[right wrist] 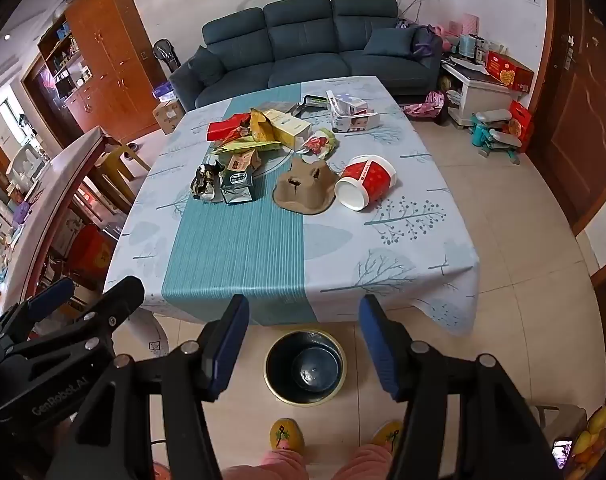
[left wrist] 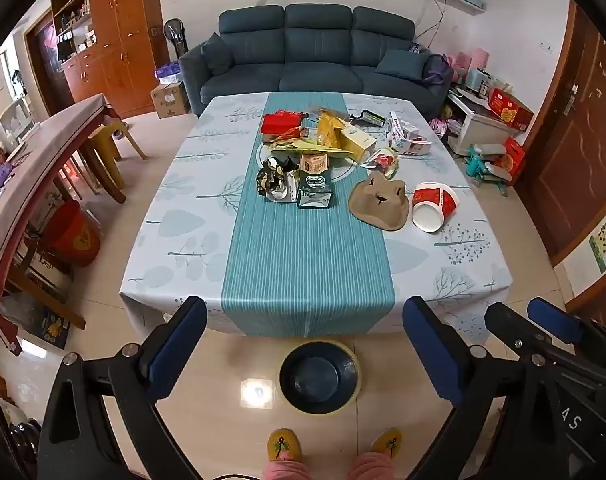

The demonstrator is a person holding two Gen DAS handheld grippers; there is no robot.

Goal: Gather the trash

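Observation:
Trash lies heaped on the far half of the table [left wrist: 295, 260] [right wrist: 243, 252]: a red paper cup [left wrist: 433, 205] [right wrist: 367, 186] on its side, a brown pulp cup tray [left wrist: 380, 200] [right wrist: 305, 192], a green pouch [left wrist: 315, 190] [right wrist: 237, 188], a crumpled dark wrapper [left wrist: 271, 180] [right wrist: 204, 182], a red box [left wrist: 282, 121] [right wrist: 225, 128] and yellow packets [left wrist: 328, 132]. A dark bin [left wrist: 319, 376] [right wrist: 305, 368] stands on the floor before the table. My left gripper [left wrist: 305, 312] is open and holds nothing. My right gripper [right wrist: 303, 310] is open and holds nothing; it also shows in the left wrist view [left wrist: 515, 312].
A person's yellow slippers [left wrist: 285, 444] [right wrist: 285, 434] are just behind the bin. A long wooden table [left wrist: 43, 168] with stools runs along the left. A blue sofa [left wrist: 315, 56] sits beyond the table. A low white cabinet [left wrist: 483, 120] and boxes stand at the right.

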